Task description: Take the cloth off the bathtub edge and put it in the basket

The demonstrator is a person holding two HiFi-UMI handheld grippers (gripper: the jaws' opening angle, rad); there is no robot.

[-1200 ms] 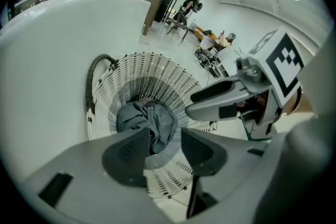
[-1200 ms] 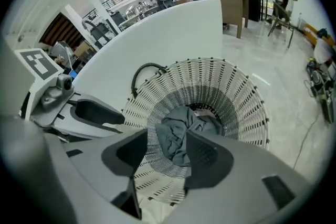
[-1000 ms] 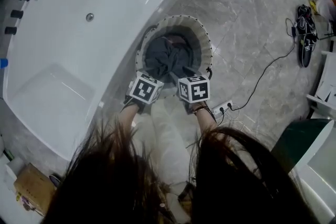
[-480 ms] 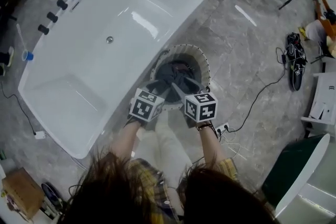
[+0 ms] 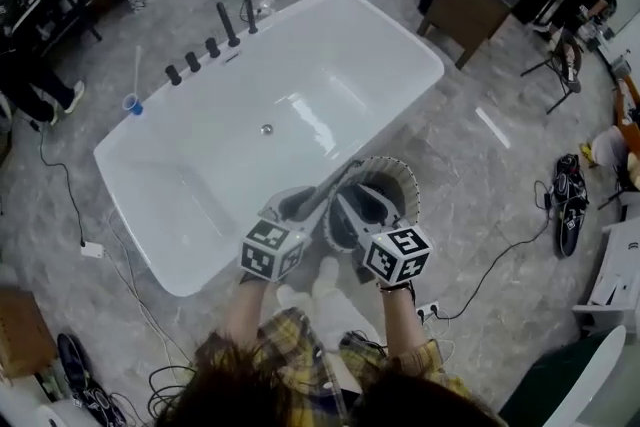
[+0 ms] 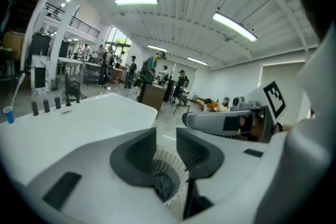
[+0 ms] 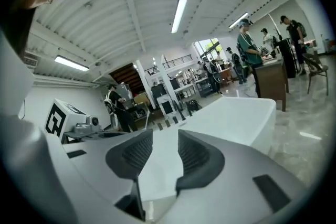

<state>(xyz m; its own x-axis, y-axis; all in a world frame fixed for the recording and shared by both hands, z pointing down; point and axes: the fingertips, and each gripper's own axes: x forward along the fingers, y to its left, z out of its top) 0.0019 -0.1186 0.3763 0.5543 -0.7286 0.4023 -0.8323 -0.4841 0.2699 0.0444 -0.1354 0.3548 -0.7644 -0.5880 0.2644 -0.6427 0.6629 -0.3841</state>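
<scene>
The left gripper point(image 6: 166, 139) hangs empty above the basket. Its jaws stand a little apart with nothing between them, and they have just been closing. Through the gap the left gripper view looks down into the basket, where the dark cloth point(image 6: 164, 185) lies bunched at the bottom. To the left of both grippers, the white bathtub point(image 5: 330, 65) shows a bare edge with no cloth on it.

The basket point(image 5: 395, 177) stands on the floor just beside the tub's near corner, right in front of the person's feet. From the head view most of its mouth is covered by the two grippers.

The right gripper point(image 7: 165, 147) is also empty. Its pads are spread by a narrow gap, they have likewise just been closing, and only the tub shows beyond them.

The job looks done, so the remaining risks are small ones:
- **Tipping the basket:** it sits close to the feet, so a careless step or a low swing of a gripper could tip it and spill the cloth.
- **Cloth on the rim:** no view shows whether a fold of cloth hangs on the rim. If one does, it could slide out.
- **Tripping:** a power strip point(image 5: 427, 311) and its cable lie on the floor just right of the feet, where a backward step could catch.
</scene>
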